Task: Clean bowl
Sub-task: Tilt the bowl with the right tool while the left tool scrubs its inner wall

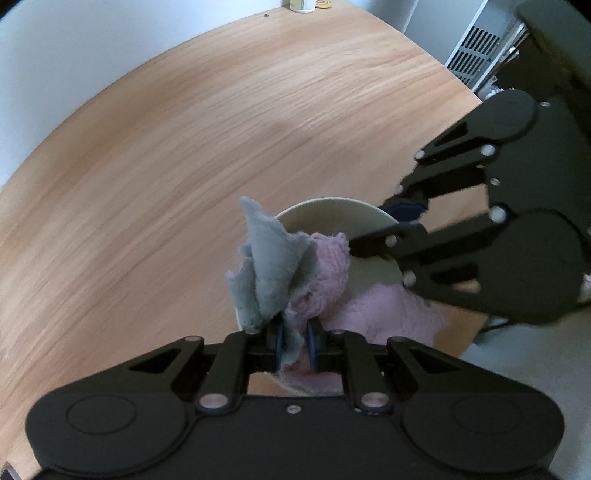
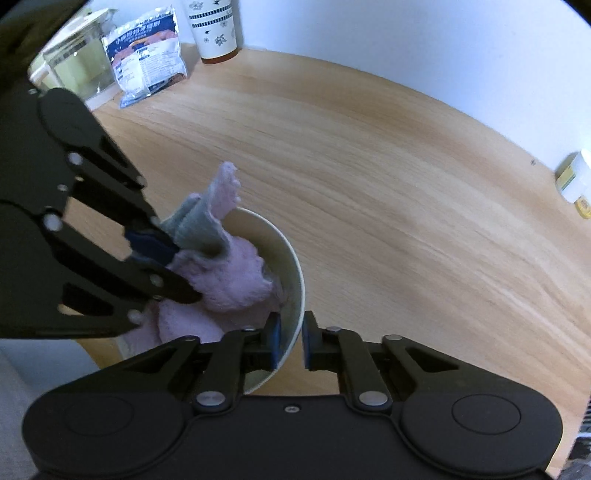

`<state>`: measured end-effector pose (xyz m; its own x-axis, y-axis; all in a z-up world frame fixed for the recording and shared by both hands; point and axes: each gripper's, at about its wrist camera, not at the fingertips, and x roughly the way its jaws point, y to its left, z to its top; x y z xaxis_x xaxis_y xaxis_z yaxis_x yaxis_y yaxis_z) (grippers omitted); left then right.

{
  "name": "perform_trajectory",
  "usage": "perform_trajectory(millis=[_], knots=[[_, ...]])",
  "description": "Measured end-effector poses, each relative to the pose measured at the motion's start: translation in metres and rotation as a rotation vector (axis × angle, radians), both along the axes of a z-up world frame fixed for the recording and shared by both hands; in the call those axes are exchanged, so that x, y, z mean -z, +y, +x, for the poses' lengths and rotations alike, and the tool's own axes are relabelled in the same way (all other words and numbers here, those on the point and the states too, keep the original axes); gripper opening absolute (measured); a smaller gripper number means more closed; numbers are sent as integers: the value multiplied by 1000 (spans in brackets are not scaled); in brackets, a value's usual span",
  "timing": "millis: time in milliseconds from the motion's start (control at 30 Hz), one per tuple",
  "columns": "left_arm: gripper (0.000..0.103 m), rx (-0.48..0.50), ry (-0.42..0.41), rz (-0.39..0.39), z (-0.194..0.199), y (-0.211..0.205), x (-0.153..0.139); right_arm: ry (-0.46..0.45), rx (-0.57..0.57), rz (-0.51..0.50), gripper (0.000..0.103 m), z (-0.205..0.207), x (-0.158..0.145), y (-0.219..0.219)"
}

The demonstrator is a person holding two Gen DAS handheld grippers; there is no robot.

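A cream bowl (image 1: 332,218) is held tilted above the wooden table (image 1: 184,147). My left gripper (image 1: 295,345) is shut on a pink and grey cloth (image 1: 291,273) that is pushed into the bowl. My right gripper (image 2: 290,341) is shut on the bowl's rim (image 2: 291,295), one finger inside and one outside. In the right wrist view the cloth (image 2: 229,273) fills the bowl's left side, with the left gripper (image 2: 151,240) coming in from the left. In the left wrist view the right gripper (image 1: 391,225) holds the bowl from the right.
At the table's back stand a patterned paper cup (image 2: 214,29), a foil snack bag (image 2: 147,62) and a clear container (image 2: 77,70). A small jar (image 2: 572,177) stands by the wall at the right. A white grille (image 1: 476,51) is beyond the table's edge.
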<state>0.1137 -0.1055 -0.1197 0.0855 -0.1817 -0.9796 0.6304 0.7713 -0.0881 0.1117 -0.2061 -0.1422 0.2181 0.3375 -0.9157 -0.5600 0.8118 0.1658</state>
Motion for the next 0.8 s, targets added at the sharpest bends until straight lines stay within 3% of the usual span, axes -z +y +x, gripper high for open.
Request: perform_trajectory(millis=[300,467,667,800], knots=[[12,26,52,-57,-8,2,-10,100,103,80,5,9,3,-7],[12,31,84,-102,-10,-4,2,172,177,107,5,14,8,-11],[12,57,80,-89,-10,-19,27,193,202,106,6,13,11,-11],[12,26,96,-127,-3,-15,33,204,221,111,6,15,13,-12]])
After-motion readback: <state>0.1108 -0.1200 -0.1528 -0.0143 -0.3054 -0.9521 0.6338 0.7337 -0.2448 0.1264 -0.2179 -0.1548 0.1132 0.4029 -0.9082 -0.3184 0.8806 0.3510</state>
